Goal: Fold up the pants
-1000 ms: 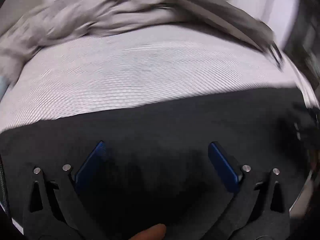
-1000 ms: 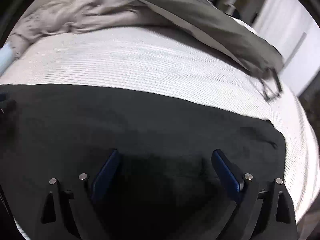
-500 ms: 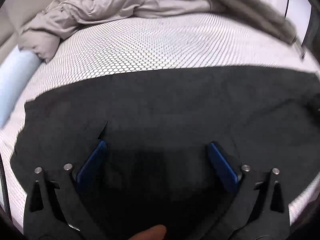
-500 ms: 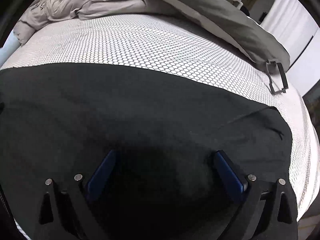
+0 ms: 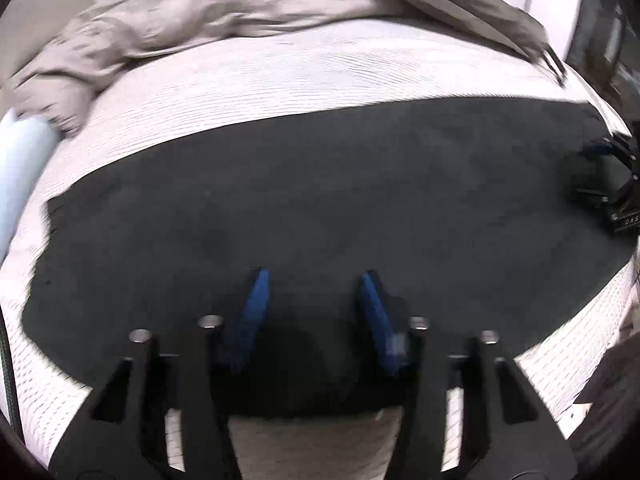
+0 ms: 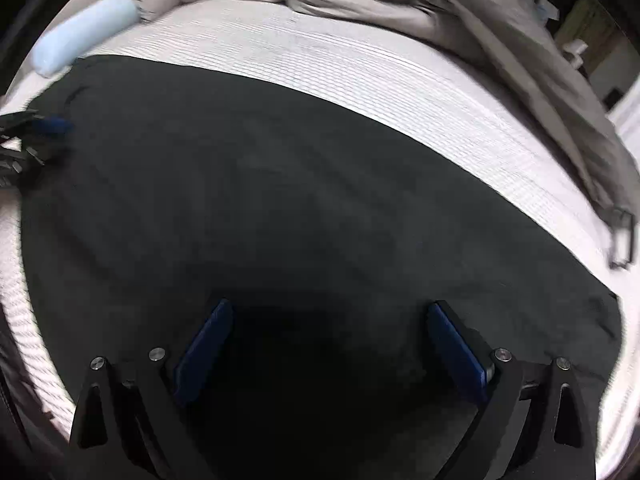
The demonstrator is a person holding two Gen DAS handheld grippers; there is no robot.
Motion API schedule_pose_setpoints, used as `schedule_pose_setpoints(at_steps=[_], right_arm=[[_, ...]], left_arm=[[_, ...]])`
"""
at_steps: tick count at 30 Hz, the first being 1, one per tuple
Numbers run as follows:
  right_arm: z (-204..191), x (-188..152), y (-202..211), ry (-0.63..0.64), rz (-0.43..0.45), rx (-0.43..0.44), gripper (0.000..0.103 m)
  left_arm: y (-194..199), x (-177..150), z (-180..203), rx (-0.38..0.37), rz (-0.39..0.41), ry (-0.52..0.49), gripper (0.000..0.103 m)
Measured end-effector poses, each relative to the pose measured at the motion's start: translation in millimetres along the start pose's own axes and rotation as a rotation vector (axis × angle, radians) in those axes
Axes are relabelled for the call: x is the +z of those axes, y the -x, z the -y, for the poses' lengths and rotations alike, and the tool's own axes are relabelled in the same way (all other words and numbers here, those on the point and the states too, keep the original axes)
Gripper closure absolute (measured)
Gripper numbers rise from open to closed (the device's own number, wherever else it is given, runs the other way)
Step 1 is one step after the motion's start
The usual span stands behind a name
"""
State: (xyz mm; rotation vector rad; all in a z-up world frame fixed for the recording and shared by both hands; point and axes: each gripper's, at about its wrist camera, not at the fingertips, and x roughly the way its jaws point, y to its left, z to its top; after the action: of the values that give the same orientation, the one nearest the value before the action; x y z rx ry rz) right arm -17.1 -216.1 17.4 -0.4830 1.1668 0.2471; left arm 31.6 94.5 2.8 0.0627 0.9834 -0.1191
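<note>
White honeycomb-pattern mattress [image 5: 280, 92] as ref. Grey duvet [image 5: 208, 12] bunched along its far edge. Pale blue roll [image 6: 80, 32] at far-left corner, touching duvet.

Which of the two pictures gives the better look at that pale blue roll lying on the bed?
The right wrist view: the pale blue roll shows along its whole length, beside the black pants. In the left wrist view only a blurred stretch of it shows at the left edge.
</note>
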Motion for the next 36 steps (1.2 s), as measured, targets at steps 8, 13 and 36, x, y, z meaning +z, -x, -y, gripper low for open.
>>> schedule_pose_setpoints(at_steps=[8,13,36], right_arm=[[7,-3,2,-0.012,0.002,-0.032,0.004],[21,-15,3,-0.038,-0.002,-0.006,0.004],[64,-93,41,-0.281,0.097,-0.003,0.004]], left_arm=[[39,-26,-97,0.066,0.092,0.236,0.063],[16,-41,-151,0.196,0.024,0.359,0.090],[-36,37,-154,0.235,-0.004,0.523,0.072]])
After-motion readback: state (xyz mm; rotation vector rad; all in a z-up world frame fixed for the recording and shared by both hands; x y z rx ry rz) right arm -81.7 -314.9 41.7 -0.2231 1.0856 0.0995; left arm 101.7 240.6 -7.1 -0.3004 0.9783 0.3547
